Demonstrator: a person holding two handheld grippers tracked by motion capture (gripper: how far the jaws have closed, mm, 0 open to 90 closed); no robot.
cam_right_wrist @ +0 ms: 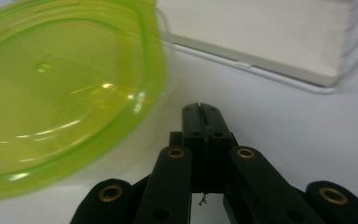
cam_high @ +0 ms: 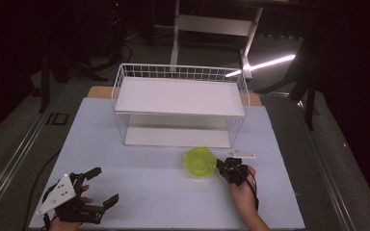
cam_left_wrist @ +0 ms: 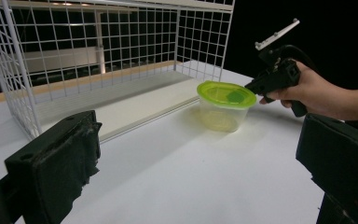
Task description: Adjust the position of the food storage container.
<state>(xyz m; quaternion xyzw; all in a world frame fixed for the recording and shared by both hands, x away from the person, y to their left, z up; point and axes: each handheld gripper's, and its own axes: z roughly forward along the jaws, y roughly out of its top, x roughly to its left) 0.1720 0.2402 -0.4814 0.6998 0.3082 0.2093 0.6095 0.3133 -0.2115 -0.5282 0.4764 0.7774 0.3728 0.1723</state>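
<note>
A white bench point(cam_high: 139, 192) carries a white wire basket rack point(cam_high: 180, 103) toward twelve o'clock in the high view, with a flat white shelf board on top and another white board point(cam_left_wrist: 135, 105) lying on its floor. Just in front of the rack, a little toward one o'clock from the bench's middle, stands a small clear container with a yellow-green lid point(cam_high: 200, 162); the lid is on. The right gripper point(cam_high: 223, 166) sits at three o'clock of the container, just beside its rim, held by the person's right hand point(cam_high: 243, 192). In the right gripper view its jaws are pressed together with no gap and nothing between them, their tips close by the lid's edge point(cam_right_wrist: 65, 93); whether they touch it cannot be told. The left gripper point(cam_high: 103, 185) rests near the bench's seven o'clock corner, well apart from the container, a grey three-cornered plate on top. Its jaws stand wide and hold nothing, and in the left gripper view the container point(cam_left_wrist: 226, 106) and the other gripper point(cam_left_wrist: 254, 86) appear between them, farther off.
</note>
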